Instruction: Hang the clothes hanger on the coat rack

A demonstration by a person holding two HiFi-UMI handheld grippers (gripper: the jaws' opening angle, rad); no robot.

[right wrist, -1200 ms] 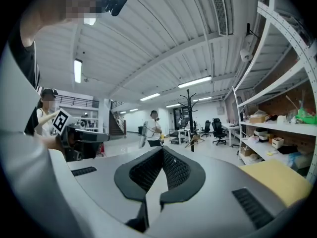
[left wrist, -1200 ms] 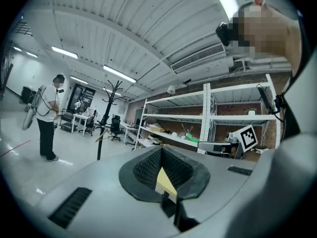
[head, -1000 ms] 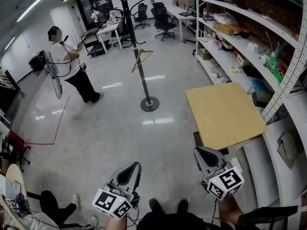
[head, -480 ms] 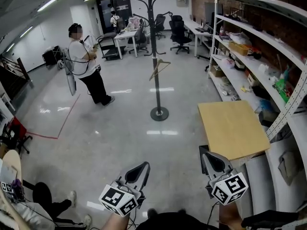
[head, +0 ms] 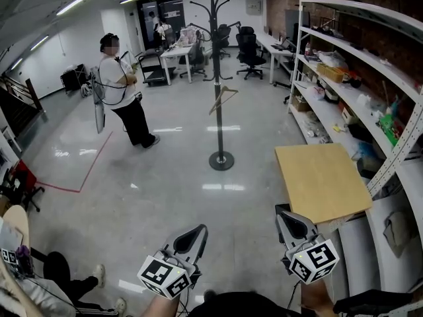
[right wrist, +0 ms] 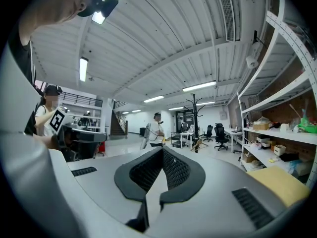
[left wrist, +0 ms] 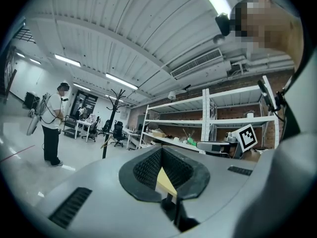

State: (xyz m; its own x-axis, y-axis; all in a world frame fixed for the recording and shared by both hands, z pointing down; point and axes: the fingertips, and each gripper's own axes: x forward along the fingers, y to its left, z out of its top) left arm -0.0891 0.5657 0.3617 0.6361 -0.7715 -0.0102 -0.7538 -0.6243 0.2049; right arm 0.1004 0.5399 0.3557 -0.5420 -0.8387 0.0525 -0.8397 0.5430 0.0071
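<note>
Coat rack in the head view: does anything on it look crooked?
Yes. The wooden hanger hangs tilted beside the pole of the coat rack, one end dipping well lower than the other.

One coat rack; one hanger; one wooden table

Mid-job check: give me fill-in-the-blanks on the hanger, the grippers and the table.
1. The wooden hanger hangs on the black ___.
2. The left gripper and right gripper both have their jaws ___, with nothing between them.
3. The wooden table stands beside the white ___ unit.
Missing: coat rack; shut; shelving.
</note>
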